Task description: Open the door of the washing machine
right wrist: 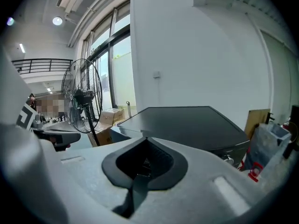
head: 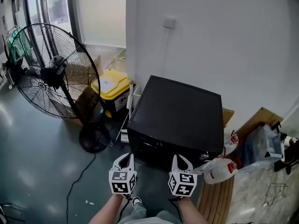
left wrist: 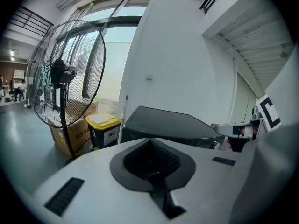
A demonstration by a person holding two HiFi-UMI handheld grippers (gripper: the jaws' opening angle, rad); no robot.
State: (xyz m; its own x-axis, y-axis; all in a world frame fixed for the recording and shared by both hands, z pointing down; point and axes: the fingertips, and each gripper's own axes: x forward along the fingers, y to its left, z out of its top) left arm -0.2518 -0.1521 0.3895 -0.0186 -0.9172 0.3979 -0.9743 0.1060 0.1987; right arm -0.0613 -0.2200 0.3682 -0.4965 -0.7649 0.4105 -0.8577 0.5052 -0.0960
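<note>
Holding: left tongs (head: 125, 158) and right tongs (head: 181, 158) closed, empty, side by side, because I only aim them.
Washing machine (head: 180, 115): ahead of the tongs, not touched; I judge its door still shut.

Ahead of the left gripper (head: 125, 157) and right gripper (head: 180, 157) (both matt white plastic) the washing machine (head: 177, 118) has a smooth black top with a dull sheen — metal or plastic, I cannot tell. Left of them the fan (head: 52, 68) is thin dark wire, the floor (head: 32, 162) glossy; right of them, pale wooden slats (head: 216, 199).
</note>
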